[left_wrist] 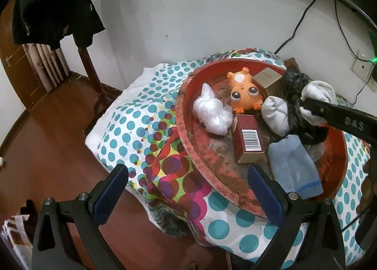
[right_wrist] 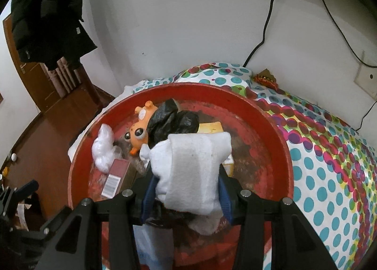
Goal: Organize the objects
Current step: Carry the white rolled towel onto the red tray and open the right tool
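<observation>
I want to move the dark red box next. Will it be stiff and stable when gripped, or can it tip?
The dark red box looks like stiff cardboard with sharp edges, so it probably keeps its shape. It lies flat in the red tray, so tipping seems unlikely. Its glossy faces might slip slightly.

Black hand-held gripper (left_wrist: 186,190) (blue pads, silver screws).

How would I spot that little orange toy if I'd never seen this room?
Find the big red tray on the dotted cloth. At its far side, between a crumpled clear bag and a white sock, lies the orange toy. It is the only thing with a face: a small animal figure with big glossy eyes.
</observation>
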The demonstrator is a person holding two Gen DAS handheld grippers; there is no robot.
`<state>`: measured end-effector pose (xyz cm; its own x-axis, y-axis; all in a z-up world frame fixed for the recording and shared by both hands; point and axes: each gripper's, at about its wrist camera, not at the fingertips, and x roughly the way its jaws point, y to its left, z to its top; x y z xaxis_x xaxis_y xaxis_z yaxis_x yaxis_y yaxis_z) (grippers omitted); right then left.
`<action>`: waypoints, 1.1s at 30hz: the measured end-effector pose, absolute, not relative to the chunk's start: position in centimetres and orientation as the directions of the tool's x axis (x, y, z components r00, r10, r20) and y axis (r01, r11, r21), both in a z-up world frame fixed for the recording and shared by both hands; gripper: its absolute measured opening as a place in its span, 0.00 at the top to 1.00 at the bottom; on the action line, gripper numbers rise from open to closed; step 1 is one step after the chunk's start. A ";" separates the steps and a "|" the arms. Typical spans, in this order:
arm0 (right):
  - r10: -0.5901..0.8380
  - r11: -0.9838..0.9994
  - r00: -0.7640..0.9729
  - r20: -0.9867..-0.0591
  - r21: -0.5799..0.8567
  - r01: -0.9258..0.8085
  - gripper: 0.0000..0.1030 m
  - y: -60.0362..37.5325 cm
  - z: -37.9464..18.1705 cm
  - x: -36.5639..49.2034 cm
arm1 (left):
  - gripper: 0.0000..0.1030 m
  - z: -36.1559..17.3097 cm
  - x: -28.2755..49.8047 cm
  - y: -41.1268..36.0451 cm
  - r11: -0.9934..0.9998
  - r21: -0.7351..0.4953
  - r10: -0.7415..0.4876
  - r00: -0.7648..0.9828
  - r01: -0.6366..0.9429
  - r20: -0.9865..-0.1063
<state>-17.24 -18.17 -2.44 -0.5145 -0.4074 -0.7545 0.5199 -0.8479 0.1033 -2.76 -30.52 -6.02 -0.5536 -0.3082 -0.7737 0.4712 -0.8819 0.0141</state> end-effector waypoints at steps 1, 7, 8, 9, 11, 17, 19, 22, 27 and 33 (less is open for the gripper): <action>-0.404 -0.852 -0.518 -0.754 0.103 0.514 0.54 -18.3 -2.5 -17.5 | 0.02 -6.0 -2.8 -30.5 -0.880 0.016 -0.312 -0.553 0.474 -0.773; -0.387 -0.872 -0.538 -0.748 0.107 0.478 0.53 -18.7 -2.6 -19.3 | 0.02 -6.2 -2.8 -30.7 -0.880 0.015 -0.310 -0.550 0.475 -0.776; -0.383 -0.875 -0.540 -0.749 0.107 0.472 0.53 -18.7 -2.6 -19.6 | 0.02 -6.2 -2.8 -30.7 -0.881 0.013 -0.307 -0.550 0.473 -0.776; -0.375 -0.879 -0.545 -0.749 0.101 0.466 0.53 -18.7 -2.6 -19.8 | 0.02 -6.2 -2.9 -30.7 -0.882 0.013 -0.306 -0.550 0.472 -0.777; -0.374 -0.881 -0.546 -0.750 0.101 0.463 0.53 -18.5 -2.6 -20.1 | 0.02 -6.2 -2.9 -30.6 -0.882 0.012 -0.305 -0.551 0.472 -0.777; -0.354 -0.891 -0.559 -0.749 0.088 0.446 0.46 -18.1 -2.7 -20.0 | 0.02 -6.3 -3.0 -30.3 -0.886 0.013 -0.300 -0.551 0.464 -0.779; -0.353 -0.892 -0.555 -0.753 0.093 0.442 0.44 -17.9 -2.7 -19.9 | 0.02 -6.3 -3.0 -30.3 -0.886 0.012 -0.300 -0.553 0.463 -0.777; -0.353 -0.892 -0.557 -0.752 0.091 0.442 0.41 -17.8 -2.5 -19.5 | 0.02 -6.3 -3.0 -30.3 -0.887 0.010 -0.298 -0.554 0.462 -0.777; -0.350 -0.888 -0.565 -0.748 0.072 0.454 0.35 -17.9 -2.0 -18.5 | 0.02 -6.1 -2.9 -30.1 -0.887 0.009 -0.297 -0.555 0.462 -0.777; -0.372 -0.879 -0.560 -0.740 0.086 0.469 0.29 -18.1 -1.3 -17.3 | 0.02 -6.0 -2.9 -29.9 -0.888 0.011 -0.298 -0.558 0.459 -0.775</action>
